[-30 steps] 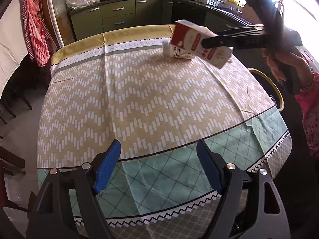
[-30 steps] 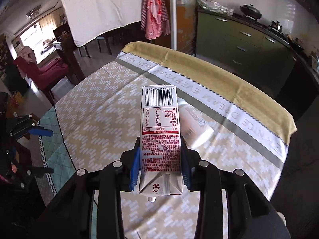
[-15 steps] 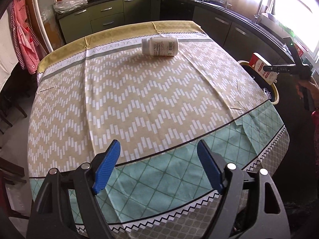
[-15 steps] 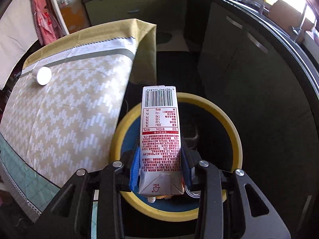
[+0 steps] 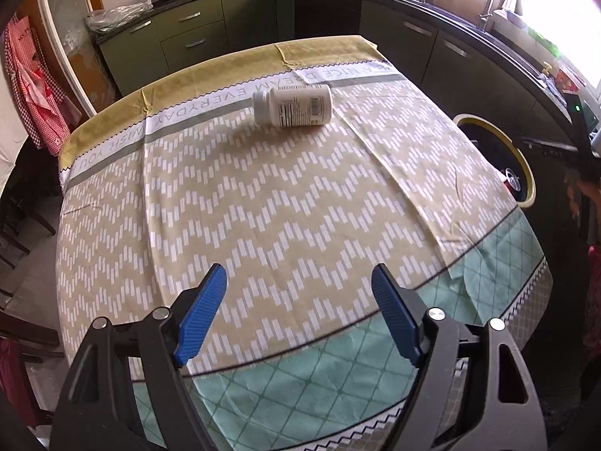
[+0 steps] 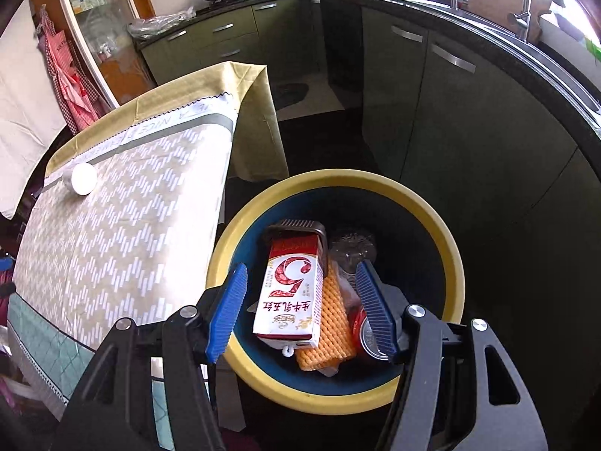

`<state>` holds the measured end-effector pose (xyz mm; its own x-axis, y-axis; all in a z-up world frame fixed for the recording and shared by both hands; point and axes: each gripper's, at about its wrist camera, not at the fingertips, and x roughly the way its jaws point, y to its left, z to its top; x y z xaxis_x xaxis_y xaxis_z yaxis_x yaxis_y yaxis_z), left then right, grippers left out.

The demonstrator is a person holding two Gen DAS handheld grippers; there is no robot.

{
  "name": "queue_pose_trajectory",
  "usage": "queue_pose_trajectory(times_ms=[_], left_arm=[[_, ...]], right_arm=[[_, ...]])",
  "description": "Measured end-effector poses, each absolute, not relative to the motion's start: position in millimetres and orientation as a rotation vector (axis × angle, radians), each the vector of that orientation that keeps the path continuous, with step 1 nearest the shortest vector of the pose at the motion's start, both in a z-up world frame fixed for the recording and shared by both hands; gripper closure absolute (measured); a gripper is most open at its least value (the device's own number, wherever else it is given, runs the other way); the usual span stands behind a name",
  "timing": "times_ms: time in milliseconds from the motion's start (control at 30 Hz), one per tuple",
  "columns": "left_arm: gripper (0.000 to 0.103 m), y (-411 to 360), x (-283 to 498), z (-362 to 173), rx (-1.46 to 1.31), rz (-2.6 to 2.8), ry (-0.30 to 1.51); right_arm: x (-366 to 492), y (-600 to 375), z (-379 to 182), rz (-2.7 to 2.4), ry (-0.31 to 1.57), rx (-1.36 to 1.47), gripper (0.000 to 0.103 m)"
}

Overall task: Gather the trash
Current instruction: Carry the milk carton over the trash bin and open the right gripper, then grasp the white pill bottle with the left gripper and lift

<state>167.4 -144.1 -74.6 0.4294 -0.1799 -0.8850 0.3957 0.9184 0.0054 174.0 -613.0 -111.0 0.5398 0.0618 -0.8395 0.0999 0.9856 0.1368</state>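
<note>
A white pill bottle (image 5: 292, 105) lies on its side on the table (image 5: 263, 206), near the far edge, its cap pointing left and its printed label facing up. In the left wrist view, the table is covered with a tan zigzag cloth that has a yellow band along the far edge and a green diamond band along the near edge. The left gripper (image 5: 298, 314) hangs over the near edge with its blue fingers (image 5: 201, 317) spread wide and nothing between them. Past the right edge of the table, a bin with a yellow rim (image 5: 524, 165) stands on the floor, partly hidden by the cloth. In the right wrist view, the right gripper (image 6: 300, 312) hangs above that bin (image 6: 447, 248), its blue fingers (image 6: 225, 312) spread apart and holding nothing. Inside the bin, a red and white milk carton (image 6: 291, 293) lies on top of the pile, touching neither finger. Beside it are an orange foam net (image 6: 330, 319), a red can (image 6: 366, 334), a dark tray (image 6: 296, 225) and a clear plastic piece (image 6: 351, 248). The table sits to the left of the bin, and the bottle (image 6: 80, 178) shows there cap-first near the far edge.
</note>
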Motion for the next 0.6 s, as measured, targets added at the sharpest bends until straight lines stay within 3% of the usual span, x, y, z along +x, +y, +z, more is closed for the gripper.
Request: queue_pose_trajectory(times_ms=[333,600], left_arm=[[0.015,-185,278,-64,0.143,-0.274,1.097],[0.014,-202,331,-95,0.11,-0.168,1.153]], right_arm=[[170,-604,-110,0.045,0.996,0.21,0.043],[169,-597,-114,0.087,1.002,0.21,0.043]])
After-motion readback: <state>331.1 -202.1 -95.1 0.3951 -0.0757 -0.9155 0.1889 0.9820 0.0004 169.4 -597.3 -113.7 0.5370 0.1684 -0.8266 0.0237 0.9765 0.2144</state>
